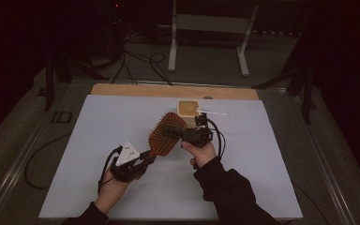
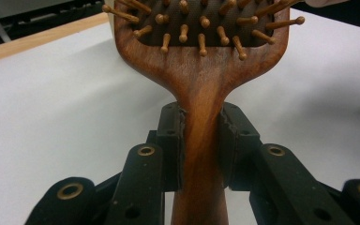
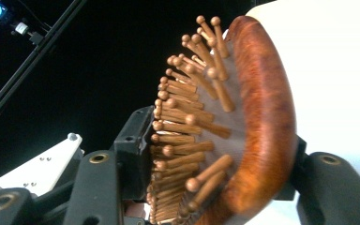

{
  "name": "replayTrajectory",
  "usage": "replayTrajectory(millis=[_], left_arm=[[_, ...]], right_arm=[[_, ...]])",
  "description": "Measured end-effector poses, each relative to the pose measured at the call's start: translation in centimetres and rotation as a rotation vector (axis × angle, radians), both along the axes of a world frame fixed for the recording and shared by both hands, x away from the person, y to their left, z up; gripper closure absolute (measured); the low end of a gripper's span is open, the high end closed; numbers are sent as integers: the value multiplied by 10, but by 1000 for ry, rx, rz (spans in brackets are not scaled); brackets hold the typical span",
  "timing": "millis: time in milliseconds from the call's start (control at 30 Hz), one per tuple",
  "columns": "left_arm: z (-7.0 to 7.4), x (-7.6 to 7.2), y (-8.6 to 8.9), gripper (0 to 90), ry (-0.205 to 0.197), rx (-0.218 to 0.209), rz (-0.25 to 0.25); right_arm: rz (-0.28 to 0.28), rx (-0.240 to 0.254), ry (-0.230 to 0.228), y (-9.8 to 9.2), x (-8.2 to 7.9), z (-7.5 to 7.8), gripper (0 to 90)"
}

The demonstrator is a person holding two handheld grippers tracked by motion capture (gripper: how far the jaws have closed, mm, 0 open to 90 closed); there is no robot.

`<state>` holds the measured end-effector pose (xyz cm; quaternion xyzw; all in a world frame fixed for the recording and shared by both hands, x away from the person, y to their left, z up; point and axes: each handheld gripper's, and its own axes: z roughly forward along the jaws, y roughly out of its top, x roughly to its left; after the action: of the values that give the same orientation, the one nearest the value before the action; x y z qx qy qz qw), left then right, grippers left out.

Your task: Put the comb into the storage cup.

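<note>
Black left tongs (image 2: 201, 140) clamp the wooden peg-bristled hairbrush (image 2: 201, 70) by its handle.

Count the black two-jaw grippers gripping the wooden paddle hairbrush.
2. The left gripper clamps the wooden paddle hairbrush by its handle; the right gripper closes across its bristled head.

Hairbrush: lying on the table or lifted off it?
Lifted. The hairbrush hangs above the white table; the left gripper clamps its handle, and the right gripper closes across its head.
</note>
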<state>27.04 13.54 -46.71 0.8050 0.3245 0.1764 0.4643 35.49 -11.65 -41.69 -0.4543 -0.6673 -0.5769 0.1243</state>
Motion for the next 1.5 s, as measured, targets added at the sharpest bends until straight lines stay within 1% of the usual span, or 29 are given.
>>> replayTrajectory(millis=[67,133,167,233,267,333,400,433,467,500,533,600,800,833,867,933,967,1033,1067,1100,1167,1200,1233,1267,1333,1367,1433,1467,1500], left_arm=[[0,0,-1,733,1,2,-2],[-1,0,-1,732,1,5,-4],[-1,1,-1,731,6,-1,-7],[-2,0,-1,731,-2,1,-9],[-2,0,-1,730,4,-4,-12],[-3,0,-1,728,-6,-6,-8],[-3,1,-2,717,5,-19,-18],[-3,1,-3,698,5,-14,-26],[-3,2,-4,626,16,-4,-35],[-3,2,-6,560,20,6,-31],[-3,2,-6,518,22,4,-26],[-4,3,-5,464,39,-2,-18],[-2,7,2,353,54,-18,5],[-2,8,3,297,53,-12,17],[-1,8,3,262,52,-7,13],[-2,8,2,170,51,0,21],[-2,9,3,170,61,2,20],[-2,9,3,114,60,9,28],[-3,9,3,112,69,3,21],[-3,10,4,87,69,8,25],[-5,10,5,67,80,1,9],[-5,10,6,35,86,-3,3],[-5,11,7,0,96,-10,-18],[-5,11,8,0,89,-11,-2],[-4,10,9,0,87,-20,-13],[-3,9,10,0,74,-15,-20],[-3,8,11,0,79,-20,-27],[-4,8,12,0,77,-22,-23],[-4,8,13,0,82,-23,-32]], right_arm=[[2,6,1,-1,0,1,498],[1,-2,-10,0,-2,2,508],[2,-6,-19,0,-3,2,510],[4,-10,-23,1,-3,4,515],[7,-13,-27,1,-3,4,516],[9,-21,-40,1,-4,5,522],[16,-32,-52,2,-5,7,526],[18,-40,-62,3,-6,8,528],[23,-47,-73,3,-6,9,528],[32,-52,-78,4,-7,10,528],[32,-53,-78,4,-7,11,529],[39,-54,-87,4,-7,13,528],[24,-62,-116,-1,-6,21,528],[27,-61,-120,-2,-6,23,528],[23,-58,-123,-3,-6,24,527],[22,-61,-134,-5,-5,26,527],[18,-62,-140,-5,-6,29,527],[17,-61,-154,-9,-5,36,527],[16,-64,-160,-10,-5,38,527],[15,-67,-168,-11,-4,41,527],[10,-71,-181,-14,-3,46,527],[1,-71,-188,-15,-3,49,527],[0,-71,-196,-17,-3,52,527],[-4,-70,-200,-18,-2,54,527],[-10,-66,-204,-20,-2,57,527],[-11,-69,-212,-21,-2,59,527],[-21,-69,-228,-25,-1,66,527],[-26,-71,-230,-26,0,68,527],[-25,-72,-232,-28,0,71,527]])
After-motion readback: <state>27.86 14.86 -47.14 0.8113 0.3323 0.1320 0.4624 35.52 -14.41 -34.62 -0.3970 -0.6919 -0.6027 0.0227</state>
